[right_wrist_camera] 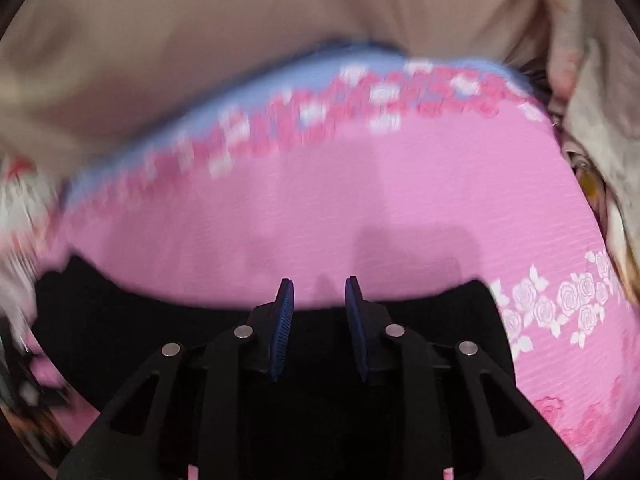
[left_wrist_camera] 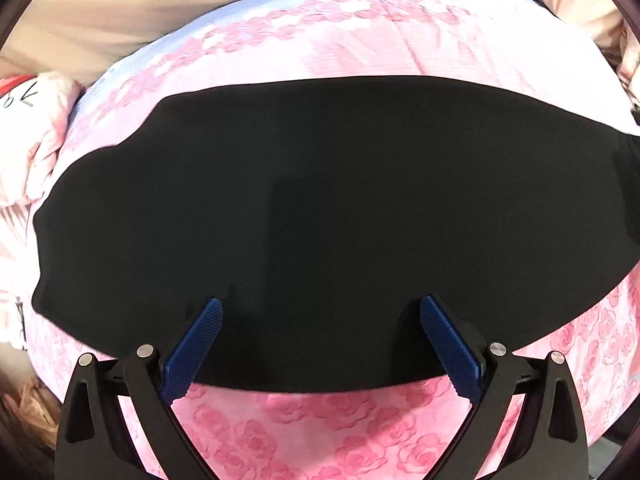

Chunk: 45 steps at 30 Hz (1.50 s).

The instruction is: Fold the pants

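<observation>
Black pants (left_wrist_camera: 320,208) lie flat, smooth, on pink rose sheet (left_wrist_camera: 320,428). Left gripper (left_wrist_camera: 320,308) jaws wide apart over near hem, empty. Right gripper (right_wrist_camera: 319,292) jaws narrowly parted, nothing between

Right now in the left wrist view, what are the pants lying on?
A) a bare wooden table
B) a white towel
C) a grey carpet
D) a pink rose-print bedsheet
D: the black pants are spread flat on a pink bedsheet printed with roses, which shows on every side of them.
</observation>
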Tool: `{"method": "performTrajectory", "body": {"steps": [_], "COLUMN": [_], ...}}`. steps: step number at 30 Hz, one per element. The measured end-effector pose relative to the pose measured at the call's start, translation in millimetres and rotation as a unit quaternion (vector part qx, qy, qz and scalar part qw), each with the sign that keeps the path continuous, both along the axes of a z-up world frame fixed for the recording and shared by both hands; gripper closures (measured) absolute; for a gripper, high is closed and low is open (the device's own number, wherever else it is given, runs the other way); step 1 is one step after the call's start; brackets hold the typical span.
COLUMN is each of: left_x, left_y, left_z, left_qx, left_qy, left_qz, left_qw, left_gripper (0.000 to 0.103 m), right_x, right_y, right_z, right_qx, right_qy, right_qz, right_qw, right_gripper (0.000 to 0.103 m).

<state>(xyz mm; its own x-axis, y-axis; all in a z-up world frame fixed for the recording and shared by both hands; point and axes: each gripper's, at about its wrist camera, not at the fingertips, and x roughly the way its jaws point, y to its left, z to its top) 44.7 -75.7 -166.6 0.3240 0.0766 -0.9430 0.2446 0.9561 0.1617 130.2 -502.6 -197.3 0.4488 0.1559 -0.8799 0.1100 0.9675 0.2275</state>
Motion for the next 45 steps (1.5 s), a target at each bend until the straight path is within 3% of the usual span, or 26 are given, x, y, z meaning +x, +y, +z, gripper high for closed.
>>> {"method": "performTrajectory", "body": {"steps": [3,5,6,8,10,11,13,14,16,17,18,21,23,26,30,34,35,36,39,41,44,45], "left_x": [-0.1,0.1,0.5,3.3,6.5,8.3,12.5,13.9,16.8,18.2,24.0,24.8,23.5,25.8,30.0,37.1,38.1,31.9,27.0,19.1,16.5,19.2], "left_y": [15.7,30.6,37.7,54.3,60.4,62.1,61.9,60.7,56.0,52.3,46.6,33.8,22.5,5.3,-13.3,-23.3,-24.7,-25.9,-29.3,-34.8,-29.9,-24.9], "left_z": [-1.1,5.8,8.1,8.1,5.2,2.5,-1.4,-0.9,3.2,5.4,8.5,12.3,20.9,27.5,33.5,37.1,38.2,38.3,41.1,45.6,47.4,46.5], "left_qx": [-0.005,-0.004,-0.008,-0.017,-0.017,-0.010,0.000,0.003,0.015,0.014,0.014,0.018,0.019,0.014,0.021,0.022,0.022,0.021,0.025,0.027,0.025,0.025], "left_qy": [0.011,0.001,-0.003,0.000,0.004,0.008,0.014,0.015,0.009,0.007,0.007,0.009,-0.003,-0.005,-0.008,-0.003,-0.005,-0.006,-0.010,-0.014,-0.016,-0.015], "left_qz": [0.022,0.043,0.053,0.079,0.087,0.087,0.084,0.080,0.072,0.067,0.063,0.041,0.021,-0.006,-0.034,-0.050,-0.053,-0.055,-0.063,-0.064,-0.060,-0.058], "left_qw": [0.9997,0.9991,0.9986,0.9967,0.9961,0.9961,0.9964,0.9967,0.9972,0.9976,0.9979,0.9990,0.9996,0.9999,0.9992,0.9985,0.9984,0.9982,0.9976,0.9975,0.9977,0.9979], "left_gripper": [0.005,0.005,0.005,0.005,0.005,0.005,0.005,0.005,0.005,0.005,0.005,0.005,0.005,0.005,0.005,0.005,0.005,0.005,0.005,0.005,0.005,0.005], "right_x": [-22.0,-46.2,-58.5,-71.2,-78.9,-87.3,-90.9,-96.9,-102.2,-102.2,-104.4,-126.4,-132.2,-129.0,-130.4,-117.9,-116.2,-114.7,-111.5,-112.5,-107.7,-109.1], "right_y": [-30.4,-43.3,-48.1,-39.2,-36.5,-43.2,-58.6,-64.9,-63.9,-66.6,-72.0,-87.9,-95.1,-96.9,-89.2,-80.8,-81.1,-82.0,-74.3,-72.6,-79.9,-82.3], "right_z": [29.7,49.3,52.6,44.7,7.1,-3.8,-1.2,11.5,18.1,5.8,-3.0,1.9,-6.8,-23.7,-23.0,-20.3,-19.5,-20.9,-9.5,-3.6,-19.1,-19.8], "right_qx": [0.014,0.034,0.043,0.025,-0.009,-0.001,0.015,0.020,0.022,-0.002,-0.012,0.043,0.071,0.098,0.123,0.104,0.108,0.124,0.116,0.109,0.109,0.118], "right_qy": [-0.016,-0.053,-0.048,-0.025,0.042,0.023,0.031,0.015,-0.019,0.016,0.041,0.002,-0.005,0.003,-0.037,-0.053,-0.055,-0.054,-0.063,-0.070,-0.033,-0.046], "right_qz": [-0.083,-0.112,-0.115,-0.085,-0.064,-0.062,-0.105,-0.135,-0.138,-0.136,-0.144,-0.193,-0.210,-0.206,-0.201,-0.171,-0.168,-0.160,-0.132,-0.131,-0.149,-0.153], "right_qw": [0.996,0.992,0.991,0.996,0.997,0.998,0.994,0.991,0.990,0.991,0.989,0.980,0.975,0.974,0.971,0.978,0.978,0.978,0.982,0.983,0.982,0.980], "right_gripper": [0.076,0.074,0.074,0.074,0.078,0.080,0.098,0.097,0.086,0.071,0.068,0.068,0.060,0.057,0.053,0.053,0.056,0.079,0.085,0.085,0.069,0.068]}}
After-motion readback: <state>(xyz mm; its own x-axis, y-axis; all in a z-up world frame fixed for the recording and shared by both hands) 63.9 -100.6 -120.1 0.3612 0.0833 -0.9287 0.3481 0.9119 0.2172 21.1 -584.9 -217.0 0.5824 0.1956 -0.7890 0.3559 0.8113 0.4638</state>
